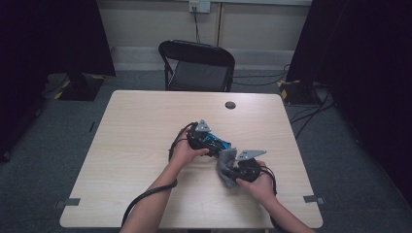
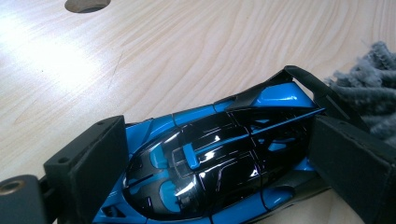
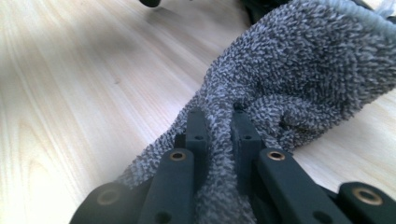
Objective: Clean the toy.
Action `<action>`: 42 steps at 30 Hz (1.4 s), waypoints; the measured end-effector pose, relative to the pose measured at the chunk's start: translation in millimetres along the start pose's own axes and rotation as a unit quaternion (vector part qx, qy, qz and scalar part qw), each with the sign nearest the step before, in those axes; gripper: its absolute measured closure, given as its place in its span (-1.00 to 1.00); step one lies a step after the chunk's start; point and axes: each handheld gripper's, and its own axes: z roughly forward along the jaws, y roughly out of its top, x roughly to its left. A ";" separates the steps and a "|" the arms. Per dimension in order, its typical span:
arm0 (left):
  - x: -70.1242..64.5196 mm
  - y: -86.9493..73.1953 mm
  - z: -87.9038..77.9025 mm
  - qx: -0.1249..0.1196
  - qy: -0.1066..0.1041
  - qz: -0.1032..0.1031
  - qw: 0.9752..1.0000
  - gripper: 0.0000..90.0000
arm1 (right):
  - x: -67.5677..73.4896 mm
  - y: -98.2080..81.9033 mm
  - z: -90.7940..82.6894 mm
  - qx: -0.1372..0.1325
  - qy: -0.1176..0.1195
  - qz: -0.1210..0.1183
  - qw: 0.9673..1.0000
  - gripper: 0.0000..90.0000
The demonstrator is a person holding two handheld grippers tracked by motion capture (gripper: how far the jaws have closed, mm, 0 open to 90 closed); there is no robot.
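High overview; two close gripper views, shared cloth point(image 1: 226, 167).

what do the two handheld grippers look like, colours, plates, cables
Both are black. The left gripper and right gripper each carry a grey three-cornered plate on top. Black cables trail back along the bare forearms. Up close, the left's pads are broad black blocks; the right's fingers are narrow, with brass-coloured rivets.
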 end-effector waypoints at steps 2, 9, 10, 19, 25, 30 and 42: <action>-0.2 0.1 -0.2 0.000 0.000 0.000 1.000 -0.88 | 1.2 0.9 0.9 0.001 0.001 -0.003 1.000 0.80; 0.0 -0.2 -0.8 0.001 0.000 0.001 1.000 -0.87 | 4.3 0.6 0.5 -0.002 0.023 -0.003 1.000 0.80; 0.0 -0.2 -0.8 0.001 0.000 0.001 1.000 -0.87 | 5.0 0.4 -0.4 -0.004 0.027 -0.003 1.000 0.80; 0.2 -0.1 -0.9 0.001 0.000 0.001 1.000 -0.87 | 0.5 -2.4 -21.8 -0.014 0.026 0.001 1.000 0.80; 0.2 -0.2 -0.8 0.000 -0.001 0.001 1.000 -0.87 | -17.0 -7.0 -40.0 -0.020 0.011 0.017 1.000 0.80; 0.2 -0.5 -0.8 -0.001 -0.001 0.001 1.000 -0.87 | -34.1 -10.2 -55.8 -0.029 -0.003 0.041 0.999 0.80; 0.1 -0.2 -0.8 0.000 -0.001 0.001 1.000 -0.86 | -76.9 1.2 -74.0 -0.058 -0.079 0.073 0.993 0.80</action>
